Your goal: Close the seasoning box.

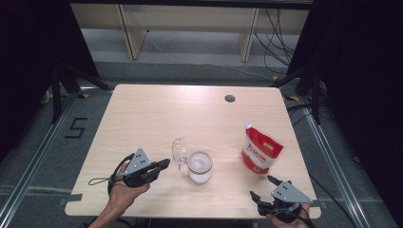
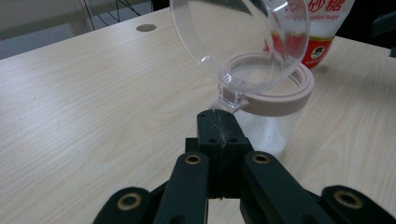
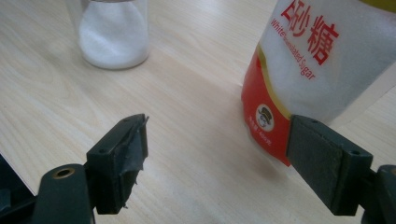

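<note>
Sugar jar with its hinged lid standing open, just ahead of the closed left gripper.

The left gripper holds nothing; nudging the clear lid could tip the jar and spill sugar on the desk. The right gripper, wide open and empty, faces the sugar bag just ahead.

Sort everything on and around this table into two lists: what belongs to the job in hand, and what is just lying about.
Part of the job:
- clear glass jar with pink rim, holding white granules
- its clear hinged lid, flipped up
- red and white sugar pouch
- left gripper, jaws shut
- right gripper, jaws open

Just lying about:
- dark round grommet in the tabletop
- loose cables on the floor
</note>
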`<action>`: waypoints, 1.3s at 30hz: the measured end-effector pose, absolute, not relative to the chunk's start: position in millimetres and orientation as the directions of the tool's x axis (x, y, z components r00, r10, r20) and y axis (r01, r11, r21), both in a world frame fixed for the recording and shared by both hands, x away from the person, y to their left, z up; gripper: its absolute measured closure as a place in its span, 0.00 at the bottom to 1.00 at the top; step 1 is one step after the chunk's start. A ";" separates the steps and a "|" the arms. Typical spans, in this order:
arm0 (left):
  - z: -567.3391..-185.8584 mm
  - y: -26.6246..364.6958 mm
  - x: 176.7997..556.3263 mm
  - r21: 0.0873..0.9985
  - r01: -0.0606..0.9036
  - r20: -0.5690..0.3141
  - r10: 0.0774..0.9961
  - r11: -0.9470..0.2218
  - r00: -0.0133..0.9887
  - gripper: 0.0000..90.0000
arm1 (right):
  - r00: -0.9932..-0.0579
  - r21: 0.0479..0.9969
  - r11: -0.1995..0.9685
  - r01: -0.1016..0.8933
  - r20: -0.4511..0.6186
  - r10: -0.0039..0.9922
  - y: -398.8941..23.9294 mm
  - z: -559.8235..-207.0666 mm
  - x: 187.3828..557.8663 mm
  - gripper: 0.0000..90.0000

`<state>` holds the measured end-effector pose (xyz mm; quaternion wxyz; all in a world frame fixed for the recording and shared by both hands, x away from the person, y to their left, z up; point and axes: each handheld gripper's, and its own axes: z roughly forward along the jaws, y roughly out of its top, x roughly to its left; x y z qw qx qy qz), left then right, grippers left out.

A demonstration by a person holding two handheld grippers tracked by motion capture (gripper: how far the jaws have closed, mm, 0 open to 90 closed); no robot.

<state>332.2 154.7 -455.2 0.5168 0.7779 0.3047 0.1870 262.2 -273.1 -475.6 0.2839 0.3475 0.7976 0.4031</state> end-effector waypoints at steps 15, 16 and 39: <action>-450.3 144.2 342.0 0.917 0.260 0.001 0.651 -0.304 0.759 0.99 | -0.593 0.842 0.426 0.330 -0.167 0.788 -272.3 -475.7 261.4 0.25; -449.9 143.7 342.0 0.917 0.261 -0.003 0.651 -0.301 0.759 0.99 | -0.593 0.842 0.427 0.330 -0.167 0.788 -272.4 -475.7 261.5 0.25; -443.7 135.2 344.0 0.919 0.239 0.021 0.646 -0.313 0.763 0.99 | -0.596 0.843 0.424 0.330 -0.163 0.787 -272.1 -475.8 261.9 0.25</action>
